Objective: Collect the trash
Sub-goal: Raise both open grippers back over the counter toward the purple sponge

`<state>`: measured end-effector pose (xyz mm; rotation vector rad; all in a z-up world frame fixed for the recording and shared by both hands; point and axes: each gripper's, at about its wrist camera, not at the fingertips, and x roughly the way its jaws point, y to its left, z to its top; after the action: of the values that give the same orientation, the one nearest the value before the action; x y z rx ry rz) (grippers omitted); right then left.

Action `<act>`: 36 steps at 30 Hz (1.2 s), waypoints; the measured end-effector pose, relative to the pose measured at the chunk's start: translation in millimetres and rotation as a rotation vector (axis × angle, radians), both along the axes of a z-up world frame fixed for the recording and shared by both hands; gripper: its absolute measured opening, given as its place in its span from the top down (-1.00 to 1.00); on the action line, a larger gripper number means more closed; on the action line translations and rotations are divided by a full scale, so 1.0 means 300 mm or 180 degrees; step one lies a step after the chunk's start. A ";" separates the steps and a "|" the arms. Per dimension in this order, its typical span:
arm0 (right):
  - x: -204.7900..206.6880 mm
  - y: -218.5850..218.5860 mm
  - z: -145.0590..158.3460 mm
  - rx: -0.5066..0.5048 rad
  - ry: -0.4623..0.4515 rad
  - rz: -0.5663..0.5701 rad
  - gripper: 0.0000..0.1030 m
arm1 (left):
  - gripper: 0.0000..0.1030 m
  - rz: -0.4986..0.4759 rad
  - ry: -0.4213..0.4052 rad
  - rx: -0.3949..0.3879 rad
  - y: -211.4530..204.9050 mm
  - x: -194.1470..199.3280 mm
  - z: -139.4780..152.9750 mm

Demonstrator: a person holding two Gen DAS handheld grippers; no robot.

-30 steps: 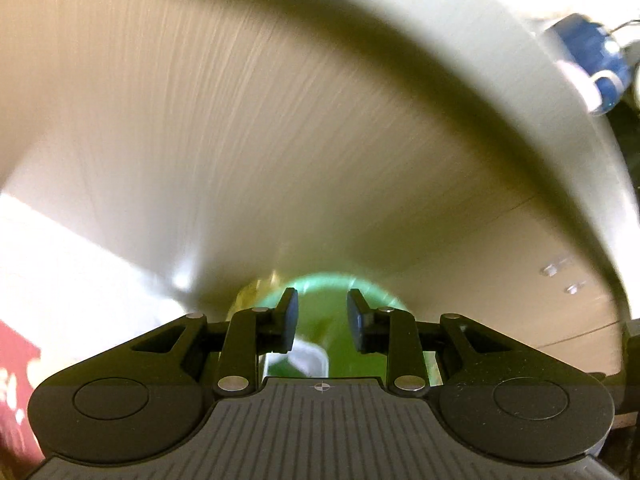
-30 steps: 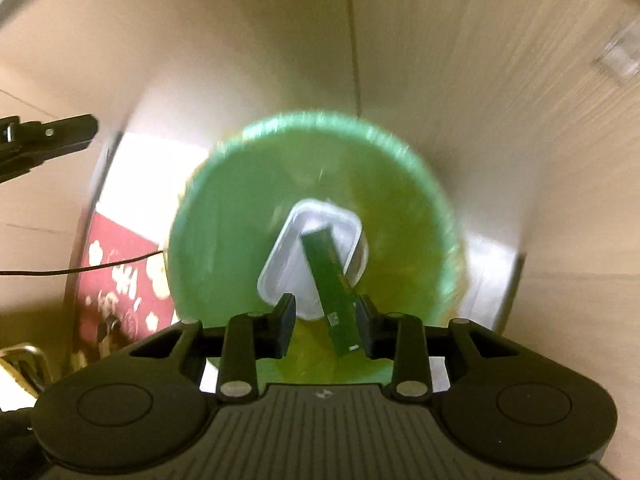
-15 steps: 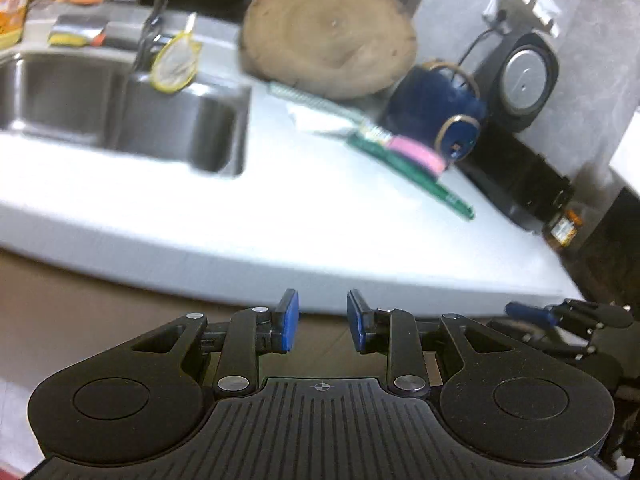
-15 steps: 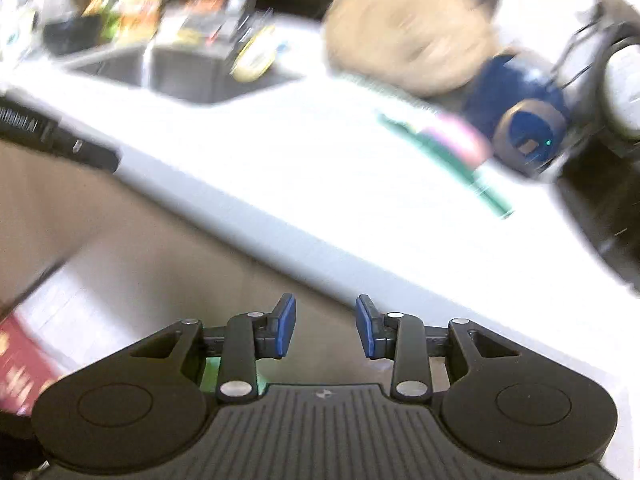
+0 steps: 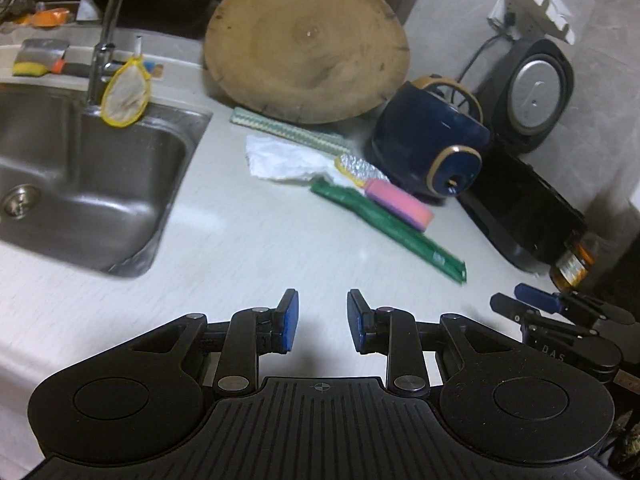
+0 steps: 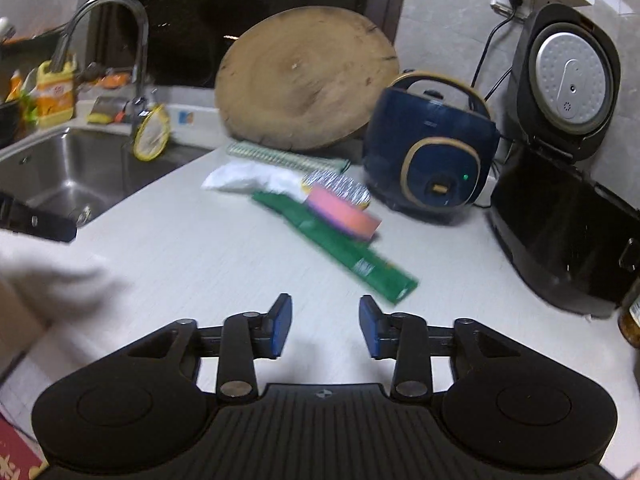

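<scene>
Trash is lying mid-counter (image 5: 224, 248): a green wrapper (image 6: 336, 246) with a pink sponge (image 6: 344, 216) resting on it, and crumpled paper (image 5: 280, 158) just beside. I am holding the left gripper (image 5: 319, 326) and right gripper (image 6: 325, 326) over bare counter, fingers apart and empty, presumably ready to reach in. The blue cooker (image 6: 430, 160) is crowding the far side, the sink (image 5: 76, 184) sitting well left.

Both wrist views face counter (image 5: 240, 248) (sharing green wrapper (image 6: 340, 246)).
</scene>
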<state>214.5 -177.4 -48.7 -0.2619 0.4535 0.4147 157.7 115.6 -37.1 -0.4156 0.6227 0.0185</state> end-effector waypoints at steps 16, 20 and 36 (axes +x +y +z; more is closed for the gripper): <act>0.663 -0.080 0.035 0.0788 0.0890 0.0312 -0.31 | 0.42 0.0499 0.0490 -0.0162 -0.164 0.536 -0.027; 0.724 -0.024 -0.025 0.0700 0.1047 0.0400 -0.31 | 0.42 0.0552 0.0576 -0.0077 -0.173 0.587 -0.033; 0.451 0.107 -0.052 0.0506 0.1119 0.1107 -0.31 | 0.41 0.0479 0.0662 -0.0075 -0.150 0.605 -0.054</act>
<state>349.7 -145.4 -64.4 -0.1114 0.7188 0.8404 339.3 70.5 -53.4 -0.4864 0.7959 0.1999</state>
